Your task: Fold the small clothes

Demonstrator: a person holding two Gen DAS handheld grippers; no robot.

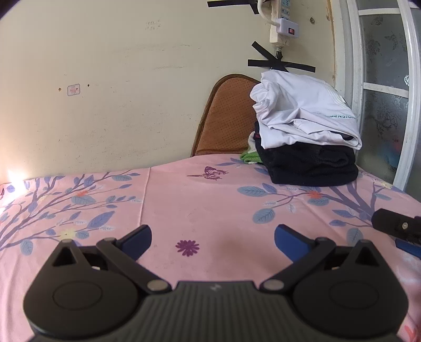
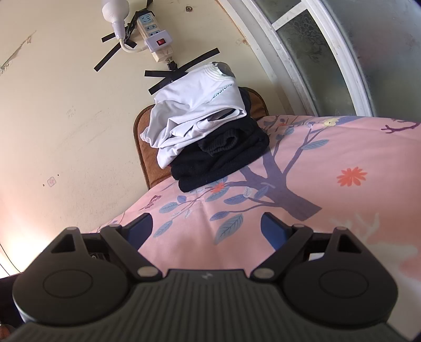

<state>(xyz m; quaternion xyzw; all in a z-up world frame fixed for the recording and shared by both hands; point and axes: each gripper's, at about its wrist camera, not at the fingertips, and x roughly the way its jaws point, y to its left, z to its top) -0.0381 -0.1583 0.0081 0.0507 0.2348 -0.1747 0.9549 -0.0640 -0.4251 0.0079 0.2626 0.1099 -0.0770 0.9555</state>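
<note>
A stack of folded clothes stands at the far side of the pink floral sheet: a white garment on top of black garments. A bit of green cloth peeks out at the stack's left. My left gripper hovers low over the sheet, open, with nothing between its blue fingers. My right gripper is open and empty too, aimed at the same white garment and black garments. Part of the right gripper shows at the left wrist view's right edge.
A brown padded chair back stands behind the bed against the cream wall. A power strip is taped to the wall above the stack. A white-framed frosted window is on the right. The pink sheet spreads wide on the right.
</note>
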